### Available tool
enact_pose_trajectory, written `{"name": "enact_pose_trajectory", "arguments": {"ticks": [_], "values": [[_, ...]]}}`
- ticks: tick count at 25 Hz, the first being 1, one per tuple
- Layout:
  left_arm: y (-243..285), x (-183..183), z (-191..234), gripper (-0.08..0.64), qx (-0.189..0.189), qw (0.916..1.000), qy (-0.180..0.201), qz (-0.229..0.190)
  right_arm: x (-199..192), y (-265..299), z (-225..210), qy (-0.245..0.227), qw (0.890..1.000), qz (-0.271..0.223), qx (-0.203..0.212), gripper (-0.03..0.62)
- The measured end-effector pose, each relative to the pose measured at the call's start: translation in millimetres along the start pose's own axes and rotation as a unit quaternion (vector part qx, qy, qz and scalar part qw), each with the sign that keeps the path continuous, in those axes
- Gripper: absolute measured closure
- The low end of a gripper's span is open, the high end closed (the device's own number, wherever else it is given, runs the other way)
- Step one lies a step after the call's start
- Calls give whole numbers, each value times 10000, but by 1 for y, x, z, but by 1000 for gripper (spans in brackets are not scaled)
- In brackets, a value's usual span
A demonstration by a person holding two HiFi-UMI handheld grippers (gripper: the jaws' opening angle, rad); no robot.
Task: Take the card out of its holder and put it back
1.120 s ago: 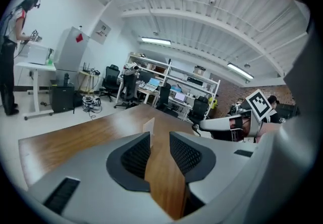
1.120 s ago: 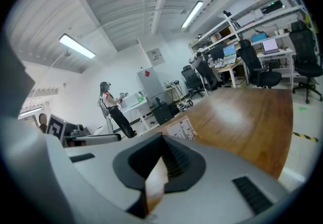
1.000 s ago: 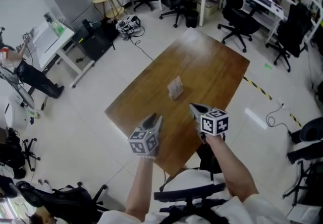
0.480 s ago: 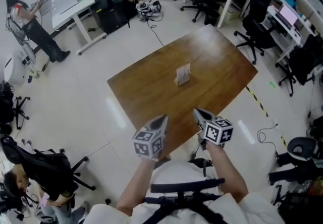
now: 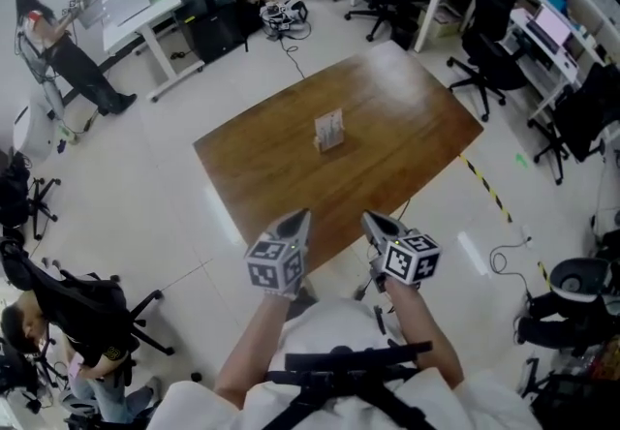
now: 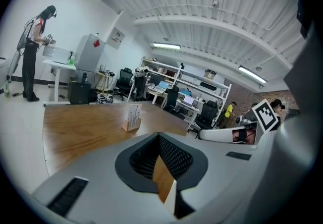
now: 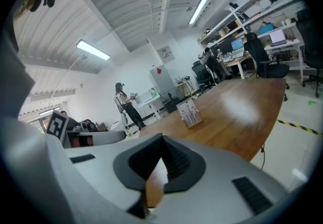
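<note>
**A:** What is the left gripper (image 5: 296,219) doing?

**B:** Its jaws are pressed together with nothing between them. Only a thin slit lets the wood of the table (image 5: 407,118) show through. It is held in the air at the table's near edge, with its marker cube (image 5: 271,265) on the side toward the person.

**A:** And the right gripper (image 5: 374,223)?

**B:** Much the same. Its jaws are closed and empty, and it hangs just beside the left one at that near edge. A second marker cube (image 5: 411,258) sits behind its tips. Both grippers point across the tabletop.

**A:** Where is the card (image 5: 329,125)?

**B:** It stands upright in its holder (image 5: 332,143), a small wooden block near the middle of the table. It is well apart from both grippers, and neither touches it. In the left gripper view it sits a little left of the jaws' line. In the right gripper view it sits a little right.

**A:** Can you read it?

**B:** No. It is white with rows of small marks, too small to make out.

**A:** What lies around the table?

**B:** There is pale floor (image 5: 174,157) on every side. A strip of yellow-and-black tape (image 5: 487,194) runs off the right corner. Black office chairs (image 5: 480,31) stand by the desks past the far end. At the far left a standing person (image 5: 53,46) works at a white desk (image 5: 136,7). Another person (image 5: 44,346) is low in the left corner of the head view.
</note>
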State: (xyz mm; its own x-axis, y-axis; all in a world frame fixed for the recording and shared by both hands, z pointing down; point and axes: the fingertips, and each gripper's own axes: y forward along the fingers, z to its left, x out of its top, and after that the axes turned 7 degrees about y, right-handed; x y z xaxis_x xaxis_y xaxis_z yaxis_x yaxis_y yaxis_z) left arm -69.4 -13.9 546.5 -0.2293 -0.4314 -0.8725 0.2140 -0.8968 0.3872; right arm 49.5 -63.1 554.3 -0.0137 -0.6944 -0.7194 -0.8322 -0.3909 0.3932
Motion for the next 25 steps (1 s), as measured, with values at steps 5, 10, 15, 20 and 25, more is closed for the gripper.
{"name": "enact_pose_trajectory", "arguments": {"ticks": [5, 10, 15, 20, 25], "values": [[-3, -15, -27, 555, 7, 10000, 47, 86, -12, -16, -3, 36, 9999, 33, 130, 592], [-5, -27, -41, 555, 35, 9998, -11, 206, -17, -29, -6, 50, 9999, 86, 134, 592], [-8, -34, -47, 555, 82, 9997, -23, 237, -17, -32, -6, 93, 9997, 53, 206, 592], [-11, -36, -46, 555, 78, 9996, -35, 256, -21, -31, 0, 103, 9996, 75, 256, 592], [-10, -30, -46, 555, 11, 9997, -29, 233, -15, -31, 3, 116, 9997, 16, 206, 592]]}}
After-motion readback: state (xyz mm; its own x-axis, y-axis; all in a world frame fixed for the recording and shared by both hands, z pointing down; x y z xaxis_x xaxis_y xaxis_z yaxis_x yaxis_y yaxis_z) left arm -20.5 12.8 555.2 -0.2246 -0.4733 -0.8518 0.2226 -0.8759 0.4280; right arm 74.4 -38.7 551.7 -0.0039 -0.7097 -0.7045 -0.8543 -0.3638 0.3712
